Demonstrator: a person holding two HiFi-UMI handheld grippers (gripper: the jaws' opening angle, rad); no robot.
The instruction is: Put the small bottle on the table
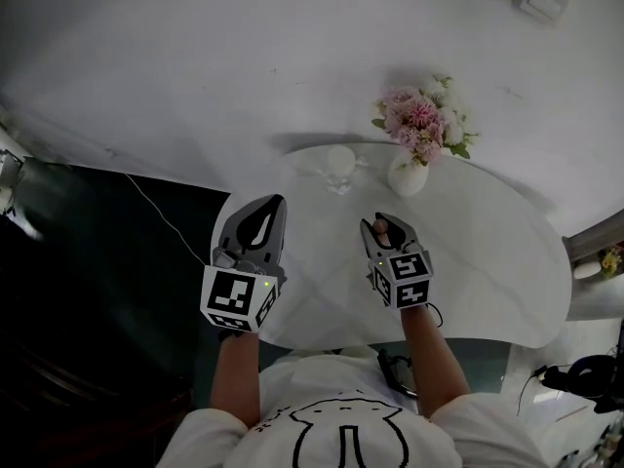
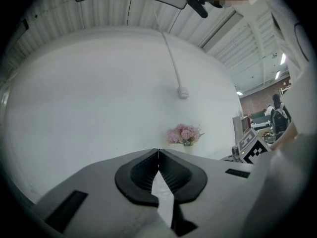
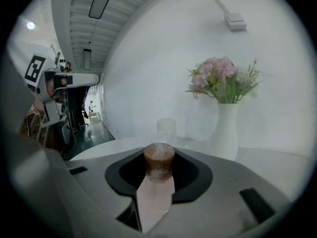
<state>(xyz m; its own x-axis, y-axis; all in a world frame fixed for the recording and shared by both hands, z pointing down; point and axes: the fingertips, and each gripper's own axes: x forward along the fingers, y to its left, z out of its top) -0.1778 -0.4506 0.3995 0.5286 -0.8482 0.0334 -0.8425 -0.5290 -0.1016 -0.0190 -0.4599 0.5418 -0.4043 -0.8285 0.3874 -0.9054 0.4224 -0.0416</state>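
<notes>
Our right claw (image 1: 383, 223) holds the small bottle (image 3: 158, 180) clamped, roughly upright, brown stopper (image 3: 159, 156) uppermost, at mid-frame over the white worktop (image 1: 492, 252), which lies straight below. Our left claw (image 1: 273, 205), closed on nothing, hovers at the worktop's left edge.

Left gripper (image 1: 273, 203) jaws together; right gripper (image 1: 385, 224) jaws clamped on bottle (image 3: 159, 158).

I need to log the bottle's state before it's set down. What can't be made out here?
- Small bottle: in the right gripper view, the right gripper hides most of it below the brown cap; in the head view it is too small.
- Clear thing near the vase: head view, too pale and small to identify.
- Table, near edge: head view, partly hidden by the person's arms.
</notes>
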